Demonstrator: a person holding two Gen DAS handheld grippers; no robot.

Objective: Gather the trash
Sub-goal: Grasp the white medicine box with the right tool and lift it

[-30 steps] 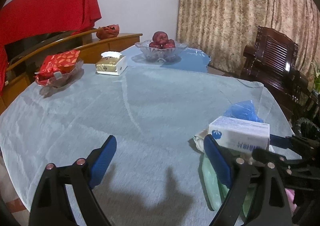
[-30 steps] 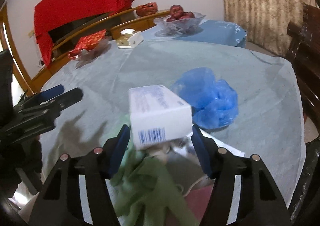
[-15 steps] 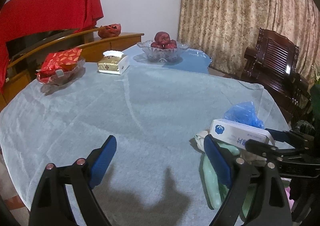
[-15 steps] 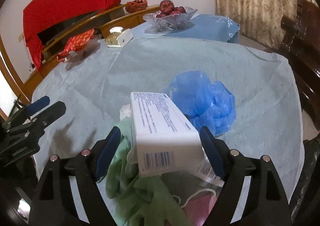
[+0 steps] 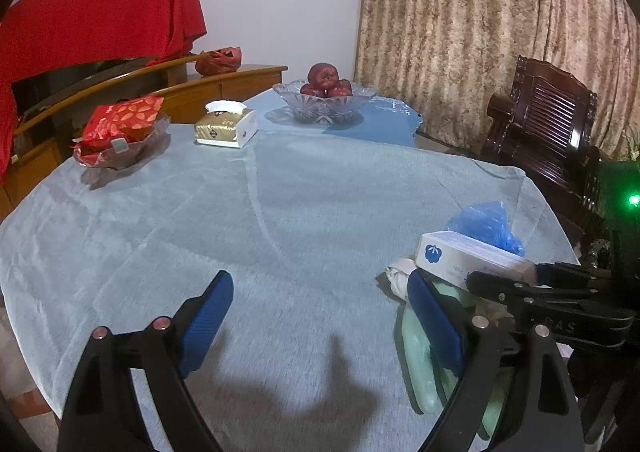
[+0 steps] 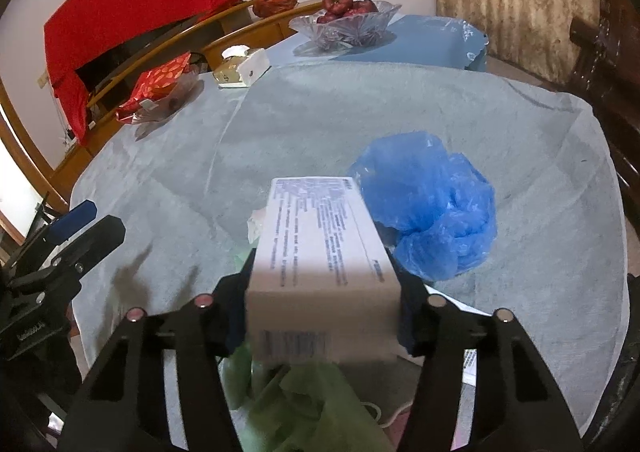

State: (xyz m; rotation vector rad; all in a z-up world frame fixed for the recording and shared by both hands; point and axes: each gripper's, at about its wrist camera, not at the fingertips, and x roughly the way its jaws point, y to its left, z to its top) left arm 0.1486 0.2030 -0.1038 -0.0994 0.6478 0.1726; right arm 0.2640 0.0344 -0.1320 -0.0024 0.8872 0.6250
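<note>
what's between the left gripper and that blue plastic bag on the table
The white box held in the right gripper sits directly before the blue plastic bag, with green trash heaped beneath. The open left gripper would have to go round them.

Black grippers [image 5: 320, 316]; blue pads [image 5: 206, 314]

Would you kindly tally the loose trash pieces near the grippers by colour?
White: 1, the box in the right gripper
Blue: 1, crumpled bag
Green: 1, glove
Total: 3
</note>
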